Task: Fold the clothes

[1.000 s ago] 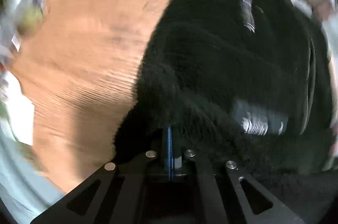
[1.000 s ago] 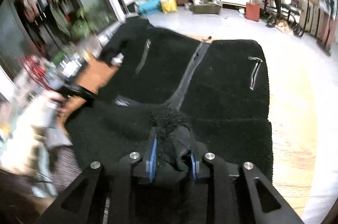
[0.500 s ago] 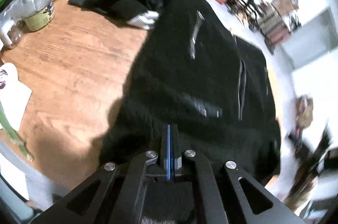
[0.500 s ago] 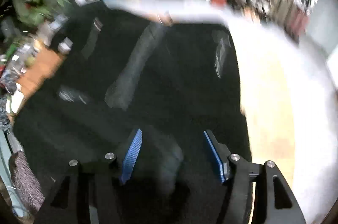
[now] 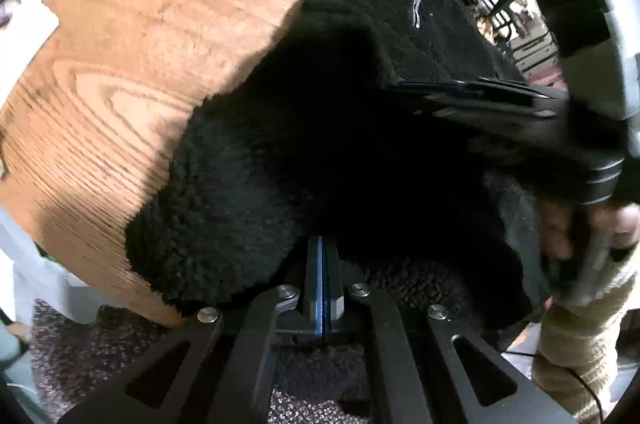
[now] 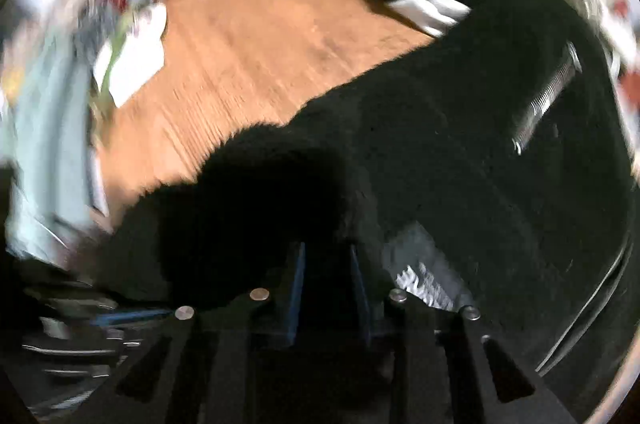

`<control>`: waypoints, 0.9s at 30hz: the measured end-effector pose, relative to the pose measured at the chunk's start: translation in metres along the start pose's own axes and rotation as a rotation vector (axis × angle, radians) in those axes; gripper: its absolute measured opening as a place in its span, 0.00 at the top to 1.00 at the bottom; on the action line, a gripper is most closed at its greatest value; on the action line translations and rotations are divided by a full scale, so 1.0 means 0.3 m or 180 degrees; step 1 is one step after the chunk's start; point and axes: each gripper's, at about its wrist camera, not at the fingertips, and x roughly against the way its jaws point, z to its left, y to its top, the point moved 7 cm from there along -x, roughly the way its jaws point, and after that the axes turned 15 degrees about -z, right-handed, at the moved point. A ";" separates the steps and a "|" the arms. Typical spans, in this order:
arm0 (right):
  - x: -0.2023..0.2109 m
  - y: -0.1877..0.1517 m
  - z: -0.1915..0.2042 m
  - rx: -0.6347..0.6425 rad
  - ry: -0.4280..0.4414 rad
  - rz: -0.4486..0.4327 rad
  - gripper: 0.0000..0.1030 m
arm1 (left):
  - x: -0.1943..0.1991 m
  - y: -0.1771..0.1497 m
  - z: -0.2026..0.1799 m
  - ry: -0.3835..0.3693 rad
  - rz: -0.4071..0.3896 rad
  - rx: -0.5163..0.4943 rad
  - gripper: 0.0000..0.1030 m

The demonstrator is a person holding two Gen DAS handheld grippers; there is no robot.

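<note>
Now my left gripper (image 5: pixel 321 256), jaws together, pinches the black fleece jacket (image 5: pixel 248 183) on the desk (image 5: pixel 132 63); my right gripper (image 6: pixel 326 264) jaws are closing over fleece, next carrying the fold across

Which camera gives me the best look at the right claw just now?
The left wrist view: the right claw reaches in from the right, side-on over the black fleece jacket, with the hand gripping its handle. The right wrist view is motion-blurred, showing only its closing blue pads against dark fleece.
</note>
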 end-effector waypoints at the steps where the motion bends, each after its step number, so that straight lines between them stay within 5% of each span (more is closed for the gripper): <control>1: -0.037 -0.001 -0.020 0.0067 -0.0156 0.0064 0.73 | -0.002 -0.017 0.012 -0.0038 -0.0013 0.0018 0.97; 4: -0.087 0.044 -0.094 -0.0477 0.0079 0.0099 0.68 | 0.013 -0.047 0.019 -0.0115 -0.0134 0.0063 0.97; 8: -0.051 0.057 -0.113 -0.0372 0.0020 0.0078 0.70 | 0.065 -0.024 0.009 -0.0183 -0.0130 0.0132 0.98; 11: 0.141 0.057 -0.167 -0.0503 -0.0340 -0.0371 0.67 | 0.191 0.035 -0.051 -0.0287 -0.0418 0.0028 0.98; 13: 0.275 0.000 -0.159 -0.0598 -0.0155 -0.0552 0.66 | 0.224 0.047 -0.137 -0.0432 -0.0456 -0.0184 0.98; 16: 0.358 -0.120 -0.134 -0.0600 0.0041 -0.0466 0.63 | 0.095 -0.008 -0.253 -0.0378 -0.0144 -0.0610 0.97; 21: 0.165 -0.309 -0.222 -0.0824 -0.0057 0.0100 0.62 | 0.024 -0.149 -0.201 -0.0300 0.0168 -0.0850 0.97; 27: 0.174 -0.317 -0.276 -0.1075 -0.0017 -0.0052 0.61 | 0.065 -0.145 -0.234 -0.0141 0.0333 -0.0893 0.98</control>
